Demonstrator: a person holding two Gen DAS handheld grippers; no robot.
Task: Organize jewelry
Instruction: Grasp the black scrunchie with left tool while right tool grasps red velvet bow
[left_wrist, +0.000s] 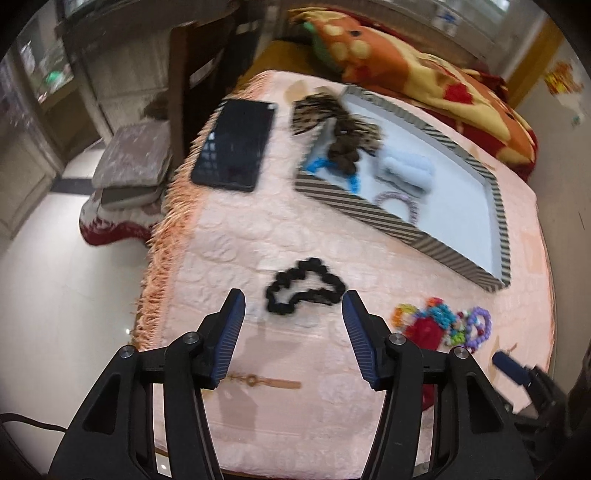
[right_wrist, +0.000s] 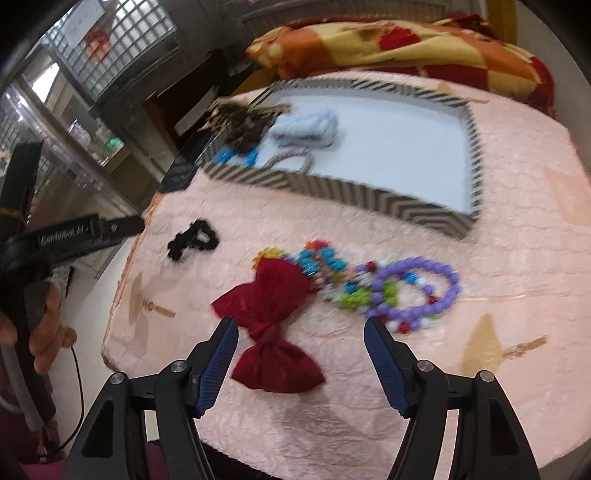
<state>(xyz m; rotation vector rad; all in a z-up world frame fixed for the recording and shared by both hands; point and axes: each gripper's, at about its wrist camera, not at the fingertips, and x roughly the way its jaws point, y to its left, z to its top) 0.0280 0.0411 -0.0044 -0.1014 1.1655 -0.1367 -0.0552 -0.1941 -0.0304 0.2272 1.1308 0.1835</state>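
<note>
Left wrist view, risk: The black scrunchie (left_wrist: 306, 286) lies limp on the pink quilted cover (left_wrist: 229, 258), just ahead of the fingertips; a shallow pinch may catch only one loop, or snag the cover itself.
Left wrist view, grip: The left gripper (left_wrist: 293, 308) stands wide, nothing between its jaws and touching nothing.
Left wrist view, destination: The striped tray (left_wrist: 402, 218) sits farther back, already holding a leopard-print bow (left_wrist: 332, 114), a pale blue band (left_wrist: 406, 171) and a lilac bracelet (left_wrist: 397, 201). A dark phone (left_wrist: 236, 146) lies just left of it.

Right wrist view, risk: The red bow (right_wrist: 269, 332) touches a tangle of bead bracelets (right_wrist: 391, 284); lifting the bow could drag beads along or scatter them toward the table edge.
Right wrist view, grip: The right gripper (right_wrist: 301, 332) is open and empty, its jaws apart on either side of the bow's knot, not pressing it.
Right wrist view, destination: The tray's near wall lies beyond the beads, its right half bare.
</note>
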